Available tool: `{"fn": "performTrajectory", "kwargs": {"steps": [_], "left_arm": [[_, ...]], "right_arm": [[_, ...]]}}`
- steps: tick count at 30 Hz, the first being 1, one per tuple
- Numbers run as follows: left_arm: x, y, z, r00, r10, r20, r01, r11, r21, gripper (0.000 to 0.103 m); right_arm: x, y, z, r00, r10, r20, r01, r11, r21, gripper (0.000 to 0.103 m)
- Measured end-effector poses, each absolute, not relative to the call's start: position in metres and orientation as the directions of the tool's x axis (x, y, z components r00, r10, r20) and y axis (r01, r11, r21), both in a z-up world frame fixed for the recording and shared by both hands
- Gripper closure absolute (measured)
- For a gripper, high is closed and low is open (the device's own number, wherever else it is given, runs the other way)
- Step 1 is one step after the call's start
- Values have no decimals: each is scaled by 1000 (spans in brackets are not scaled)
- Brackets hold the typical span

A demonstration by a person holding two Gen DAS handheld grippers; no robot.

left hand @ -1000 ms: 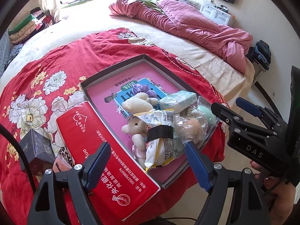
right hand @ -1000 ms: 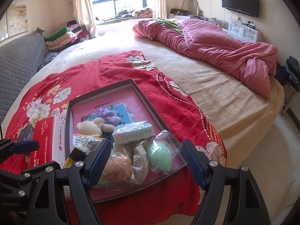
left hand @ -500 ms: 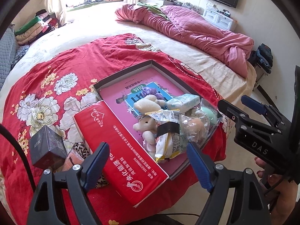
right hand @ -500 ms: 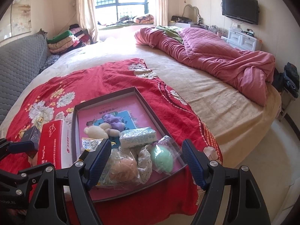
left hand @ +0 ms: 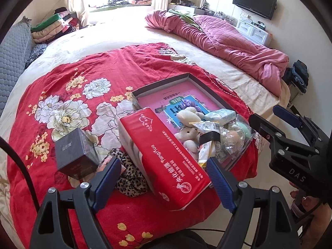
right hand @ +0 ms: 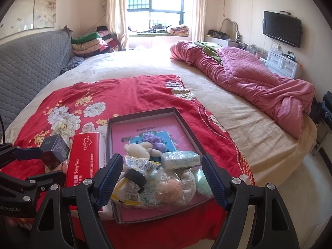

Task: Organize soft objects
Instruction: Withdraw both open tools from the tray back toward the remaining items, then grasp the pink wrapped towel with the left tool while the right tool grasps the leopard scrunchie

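Note:
A shallow dark tray [left hand: 164,83] with a pink liner lies on the red floral cloth [left hand: 87,70] near the bed's foot. Its near end holds soft things: a cream plush [left hand: 187,114], a purple plush [right hand: 154,140], a tissue pack [right hand: 180,160], a snack packet [right hand: 132,183] and bagged sponges [right hand: 170,188]. A red tissue box [left hand: 164,155] lies beside the tray. My left gripper [left hand: 166,183] is open and empty over the box's near end. My right gripper [right hand: 160,179] is open and empty above the tray's near end; it also shows in the left wrist view [left hand: 276,122].
A dark cube box [left hand: 75,153] and a leopard-print cloth [left hand: 128,174] lie left of the red box. A rumpled pink quilt [right hand: 259,83] fills the bed's right side. A grey headboard [right hand: 27,66], folded blankets [right hand: 91,43] and a wall television [right hand: 282,31] lie beyond.
Both grippers have drawn back and risen from the tray, still open. The left view has swung left, and the cube box and the leopard cloth now show more fully.

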State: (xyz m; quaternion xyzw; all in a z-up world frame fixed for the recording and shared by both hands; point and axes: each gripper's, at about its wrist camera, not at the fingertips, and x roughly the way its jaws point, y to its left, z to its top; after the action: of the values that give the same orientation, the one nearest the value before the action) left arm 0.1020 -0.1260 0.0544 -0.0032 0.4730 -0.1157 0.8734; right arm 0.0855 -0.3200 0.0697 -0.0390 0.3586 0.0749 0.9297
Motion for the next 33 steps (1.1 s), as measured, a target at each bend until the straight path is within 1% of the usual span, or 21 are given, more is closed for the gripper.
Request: {"fn": "performTrajectory", "kwargs": {"steps": [14,25,33], "left_arm": [[84,-55,52,542,-150,-827,82,989,-126,19],[78,7,28,507,-92,-857,-28,992,-123,19],[76,24,2,464,-88,-881,-46,991,-123,19]], "right_arm": [[66,-242,82,738,197,-646,-338,936,-100,24],[48,-179,68,700,250,-669,-489,851,-194,24],[38,-145,47,660,267,-703,-583,772,-254,24]]}}
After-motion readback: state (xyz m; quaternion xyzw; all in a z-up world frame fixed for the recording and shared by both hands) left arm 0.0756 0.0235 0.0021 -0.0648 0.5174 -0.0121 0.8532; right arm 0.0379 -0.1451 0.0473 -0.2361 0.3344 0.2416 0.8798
